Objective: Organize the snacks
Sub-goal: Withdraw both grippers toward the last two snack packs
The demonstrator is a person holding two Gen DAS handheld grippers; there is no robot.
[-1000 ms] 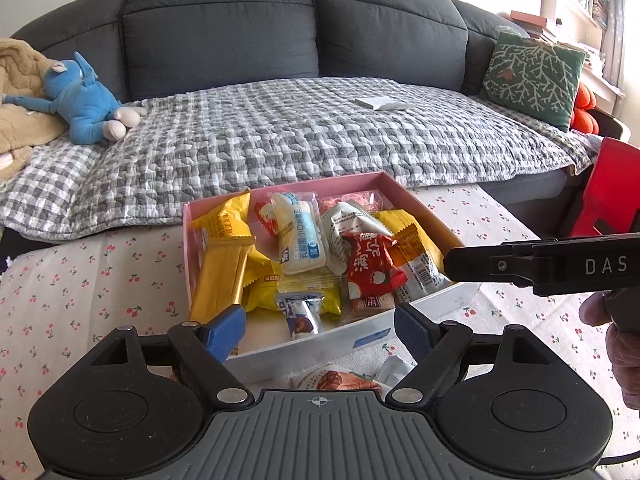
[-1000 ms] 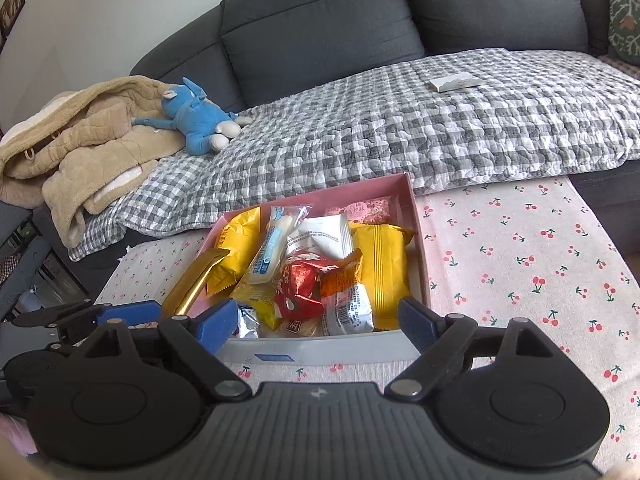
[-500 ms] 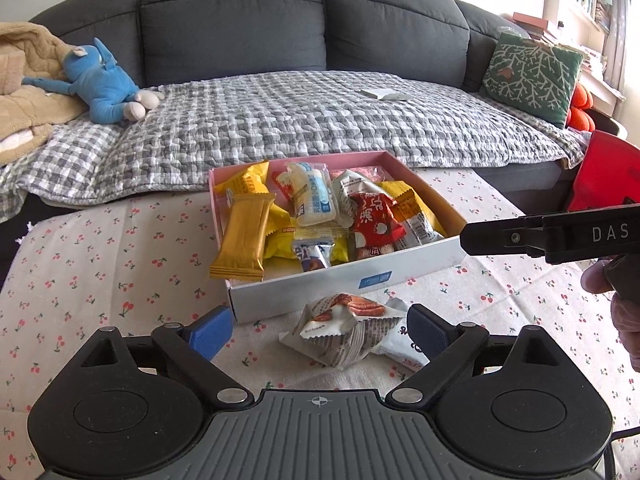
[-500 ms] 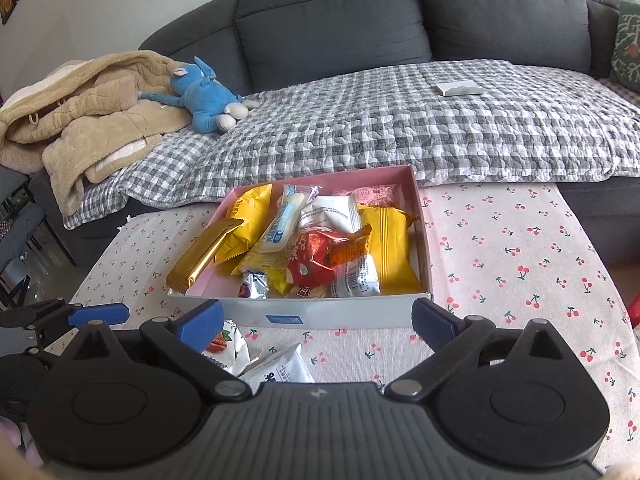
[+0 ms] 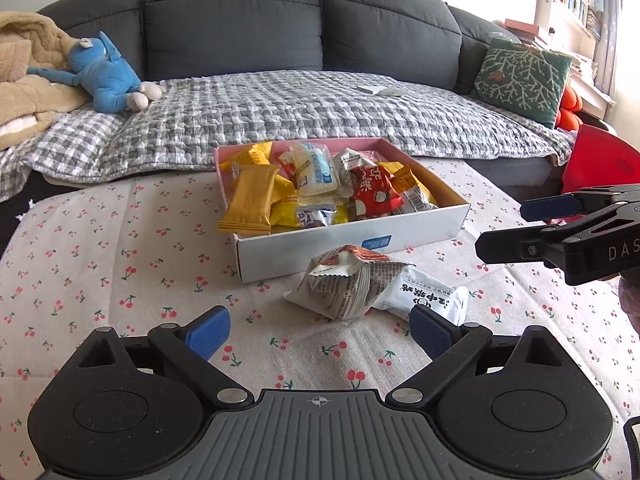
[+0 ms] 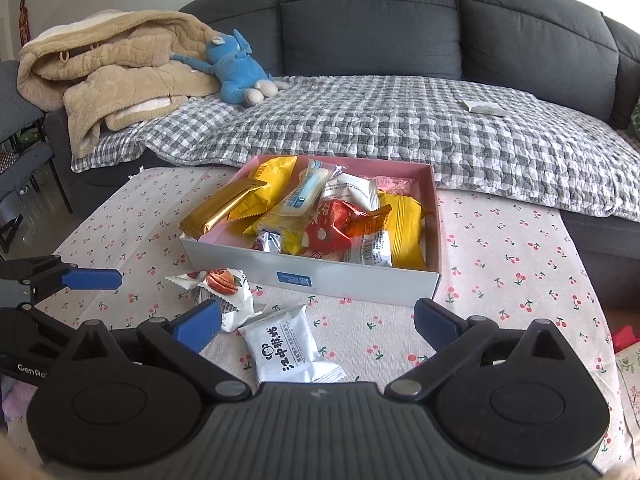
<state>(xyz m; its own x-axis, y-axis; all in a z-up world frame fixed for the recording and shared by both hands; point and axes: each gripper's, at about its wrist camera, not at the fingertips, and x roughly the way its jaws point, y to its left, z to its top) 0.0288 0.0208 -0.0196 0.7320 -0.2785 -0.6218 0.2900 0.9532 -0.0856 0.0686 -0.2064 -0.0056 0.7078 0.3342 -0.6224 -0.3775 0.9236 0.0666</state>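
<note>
On the left, a crumpled beige quilted coat (image 6: 116,76) and a soft blue plush toy (image 6: 240,70) lie on the dark grey fabric sofa (image 6: 368,20), whose seat carries a puckered grey checked blanket (image 6: 400,124).

The table is covered by a matte cherry-print cloth (image 5: 120,248). At its centre stands a shallow rectangular cardboard box (image 5: 352,242), white outside and pink inside, filled with glossy foil and plastic snack packets: a flat gold bar wrapper (image 5: 250,200), a translucent white-and-blue pouch (image 5: 316,168) and a crinkled red packet (image 5: 374,194).

Two snacks lie on the cloth just in front of the box, touching each other: a puffed newsprint-pattern packet (image 5: 348,282) and a flat white pillow packet (image 5: 428,298).

The left gripper (image 5: 320,330) is opening; its blue pads grip nothing. The right gripper (image 6: 318,322) stands fully spread, empty, the white packet lying between and below its fingers.

A green branch-pattern cushion (image 5: 520,76) sits far right.
</note>
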